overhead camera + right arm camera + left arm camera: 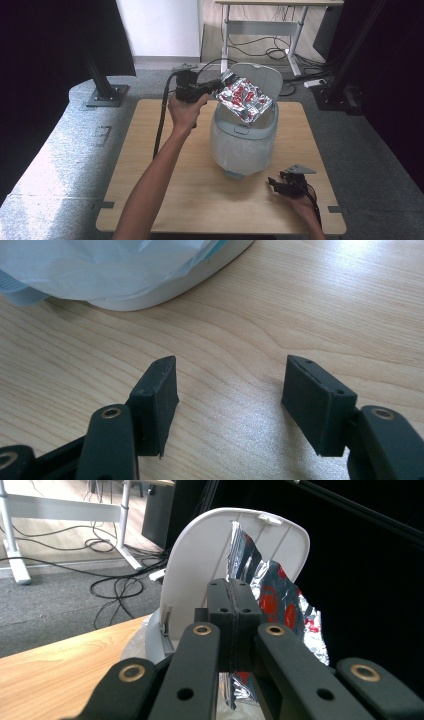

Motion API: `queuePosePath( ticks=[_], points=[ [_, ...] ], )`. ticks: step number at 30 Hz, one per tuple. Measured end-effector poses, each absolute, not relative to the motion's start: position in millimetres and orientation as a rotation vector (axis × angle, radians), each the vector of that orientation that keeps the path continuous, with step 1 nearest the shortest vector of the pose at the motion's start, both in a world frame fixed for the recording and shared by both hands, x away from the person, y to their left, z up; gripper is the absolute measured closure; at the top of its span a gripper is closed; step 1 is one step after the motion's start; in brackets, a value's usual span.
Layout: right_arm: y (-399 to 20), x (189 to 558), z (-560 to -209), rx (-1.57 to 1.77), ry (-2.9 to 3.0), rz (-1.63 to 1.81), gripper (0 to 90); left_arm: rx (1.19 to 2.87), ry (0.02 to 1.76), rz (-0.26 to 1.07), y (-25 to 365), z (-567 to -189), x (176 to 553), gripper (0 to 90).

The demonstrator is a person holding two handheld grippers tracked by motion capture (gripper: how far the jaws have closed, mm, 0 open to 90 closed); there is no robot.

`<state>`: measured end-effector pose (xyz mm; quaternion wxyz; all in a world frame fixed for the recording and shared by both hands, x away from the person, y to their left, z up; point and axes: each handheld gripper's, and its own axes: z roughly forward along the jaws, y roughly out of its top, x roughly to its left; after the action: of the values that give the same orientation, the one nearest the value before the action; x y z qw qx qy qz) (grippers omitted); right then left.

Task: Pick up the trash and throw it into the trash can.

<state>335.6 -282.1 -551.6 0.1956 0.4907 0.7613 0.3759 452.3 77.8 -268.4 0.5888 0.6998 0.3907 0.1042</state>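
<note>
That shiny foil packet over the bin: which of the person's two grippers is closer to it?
Left. The left gripper is clamped on the foil packet above the open bin. The right gripper rests on the table near the bin's base.

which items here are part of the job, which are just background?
In play:
- foil packet, clamped in the left gripper
- white bin with its lid up

Not in play:
- right gripper, open, low over the table
- desk and floor cables behind

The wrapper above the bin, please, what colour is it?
Silver wrapper with red print; high view.
</note>
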Motion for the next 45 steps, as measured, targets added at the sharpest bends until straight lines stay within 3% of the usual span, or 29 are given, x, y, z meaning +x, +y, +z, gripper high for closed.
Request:
queuePosePath(
  ticks=[25, 26, 27, 28, 31, 40, 45],
  points=[
    [-283, 334, -552, 1.377, 2.137, 1.06, 37.8, 1.651, 0.935, 0.291, 53, -278, 462, 88.4],
    [-283, 334, -552, 1.377, 2.137, 1.061, 37.8, 1.662, 0.93, 0.282, 52, -280, 463, 85.6],
    [-283, 334, -552, 1.376, 2.138, 1.061, 37.8, 1.675, 0.924, 0.268, 50, -281, 464, 70.8],
    [-283, 334, -552, 1.376, 2.138, 1.061, 37.8, 1.689, 0.916, 0.268, 48, -283, 464, 70.8],
    [-283, 334, -552, 1.376, 2.138, 1.062, 37.8, 1.732, 0.874, 0.287, 47, -283, 460, 58.5],
    [-283, 333, -552, 1.37, 2.139, 1.055, 37.8, 1.814, 0.819, 0.323, 60, -273, 438, 44.1],
    [-283, 332, -552, 1.37, 2.137, 1.052, 37.8, 1.835, 0.803, 0.346, 67, -270, 427, 42.2]
  ],
)
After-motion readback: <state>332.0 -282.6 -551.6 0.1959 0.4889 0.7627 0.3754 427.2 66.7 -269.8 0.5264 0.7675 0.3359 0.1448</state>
